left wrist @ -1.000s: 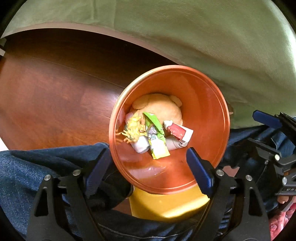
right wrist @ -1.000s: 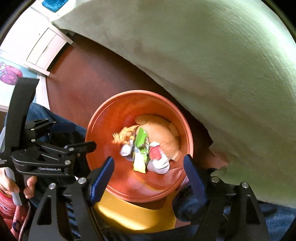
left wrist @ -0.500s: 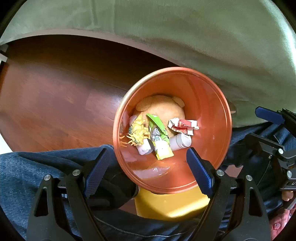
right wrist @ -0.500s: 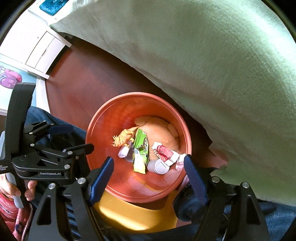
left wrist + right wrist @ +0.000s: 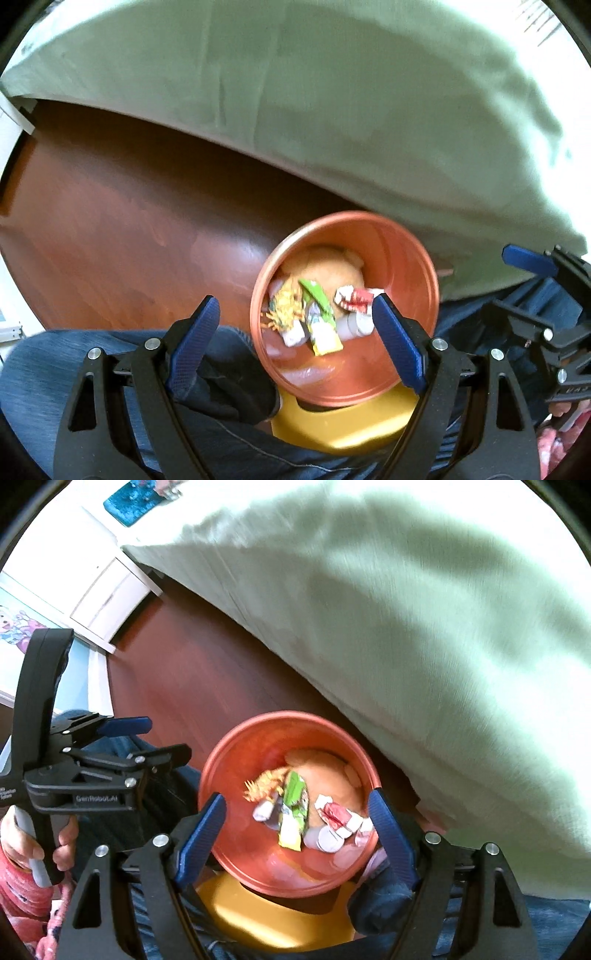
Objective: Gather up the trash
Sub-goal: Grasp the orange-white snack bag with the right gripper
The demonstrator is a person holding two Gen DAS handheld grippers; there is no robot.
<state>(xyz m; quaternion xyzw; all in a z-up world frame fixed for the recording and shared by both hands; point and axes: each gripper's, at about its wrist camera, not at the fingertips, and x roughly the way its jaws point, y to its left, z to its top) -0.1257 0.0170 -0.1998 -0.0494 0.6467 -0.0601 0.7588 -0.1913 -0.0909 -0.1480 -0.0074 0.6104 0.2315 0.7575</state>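
Both hand-held grippers, left (image 5: 295, 328) and right (image 5: 297, 819), spread empty; bin (image 5: 221, 775) directly ahead, seemingly nearer the right.

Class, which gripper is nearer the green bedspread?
Right. The right gripper hangs over the orange bin, close beside the green bedspread. The left gripper is on the bin's far side from the bedspread.
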